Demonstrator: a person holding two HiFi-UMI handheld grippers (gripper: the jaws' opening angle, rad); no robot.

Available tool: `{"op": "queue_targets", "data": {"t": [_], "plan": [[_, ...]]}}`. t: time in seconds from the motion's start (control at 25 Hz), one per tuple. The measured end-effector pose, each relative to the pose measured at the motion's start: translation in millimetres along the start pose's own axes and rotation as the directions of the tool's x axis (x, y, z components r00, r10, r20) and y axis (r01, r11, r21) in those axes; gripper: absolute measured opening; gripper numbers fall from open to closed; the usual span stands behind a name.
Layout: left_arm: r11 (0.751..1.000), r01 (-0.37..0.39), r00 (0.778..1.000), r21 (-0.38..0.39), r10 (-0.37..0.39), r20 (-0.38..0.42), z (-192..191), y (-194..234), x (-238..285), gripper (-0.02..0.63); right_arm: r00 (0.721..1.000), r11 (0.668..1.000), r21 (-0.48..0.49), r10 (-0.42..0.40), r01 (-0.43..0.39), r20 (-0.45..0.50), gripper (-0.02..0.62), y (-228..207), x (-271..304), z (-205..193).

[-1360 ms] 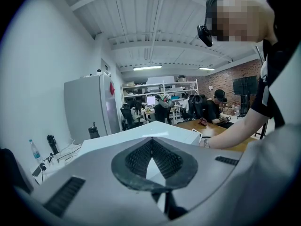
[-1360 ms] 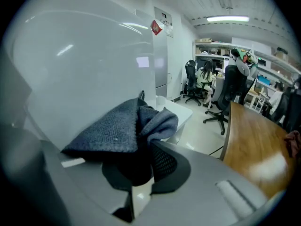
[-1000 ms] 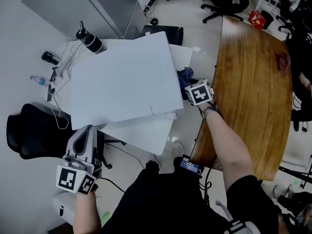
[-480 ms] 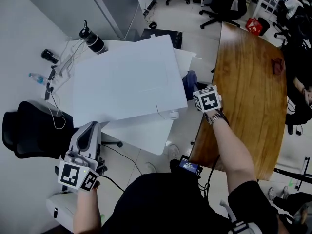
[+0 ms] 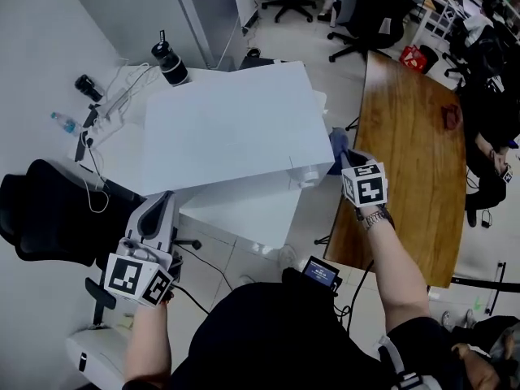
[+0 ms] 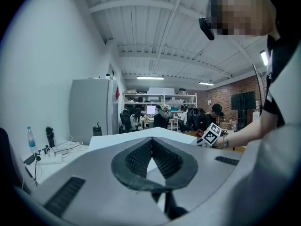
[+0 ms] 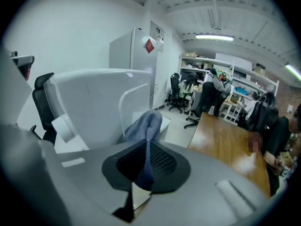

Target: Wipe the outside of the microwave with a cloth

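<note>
The white microwave stands on a white table, seen from above; in the right gripper view its side and door handle are close ahead. My right gripper is at the microwave's right side near the front corner, shut on a blue cloth that bunches up out of the jaws. My left gripper is shut and holds nothing, at the table's left front edge, pointing towards the microwave. From the left gripper view I see the right gripper's marker cube.
A black bottle, a small water bottle and a power strip with cables lie behind and left of the microwave. A black chair stands at the left, a wooden table at the right, office chairs beyond.
The right gripper has risen with the cloth beside the microwave's right front corner. The left gripper has edged towards the table. The head view has shifted.
</note>
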State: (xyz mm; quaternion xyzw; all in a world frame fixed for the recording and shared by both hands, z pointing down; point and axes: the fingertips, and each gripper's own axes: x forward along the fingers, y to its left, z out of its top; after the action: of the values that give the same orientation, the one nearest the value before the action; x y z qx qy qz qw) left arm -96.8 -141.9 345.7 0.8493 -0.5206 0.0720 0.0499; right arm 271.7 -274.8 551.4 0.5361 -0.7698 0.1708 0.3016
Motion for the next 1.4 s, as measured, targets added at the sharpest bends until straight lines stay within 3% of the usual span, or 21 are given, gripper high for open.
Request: {"op": "queue_targets", "data": {"t": [0.28,0.48,0.84,1.16,1.4], "plan": [[0.999,0.037,0.998,-0.025,-0.036,0.057,-0.8,14.9,-37.0,0.005,0.996,0.998,0.002,-0.058,0.058,0.061,0.018,45.6,-69.5,2.6],[0.998,0.055,0.996,-0.037,-0.052,0.079,-6.1,25.8,-67.2,0.005,0.992,0.999,-0.034,-0.030,0.035,0.126,0.018,108.3,-108.7,15.5],[0.999,0.019,0.995,-0.050,-0.014,0.097,-16.9,49.0,-130.7,0.005,0.965,0.978,-0.138,0.183,-0.158,0.187,0.018,256.9,-124.9,40.1],[0.994,-0.084,0.992,-0.063,0.090,0.094,-28.4,88.8,-187.6,0.005,0.910,0.902,-0.289,0.378,-0.322,0.167,0.018,388.7,-98.0,62.2],[0.984,-0.158,0.982,-0.077,0.165,0.089,-33.7,116.3,-222.7,0.005,0.871,0.841,-0.381,0.467,-0.384,0.153,0.018,464.6,-79.0,82.5]]}}
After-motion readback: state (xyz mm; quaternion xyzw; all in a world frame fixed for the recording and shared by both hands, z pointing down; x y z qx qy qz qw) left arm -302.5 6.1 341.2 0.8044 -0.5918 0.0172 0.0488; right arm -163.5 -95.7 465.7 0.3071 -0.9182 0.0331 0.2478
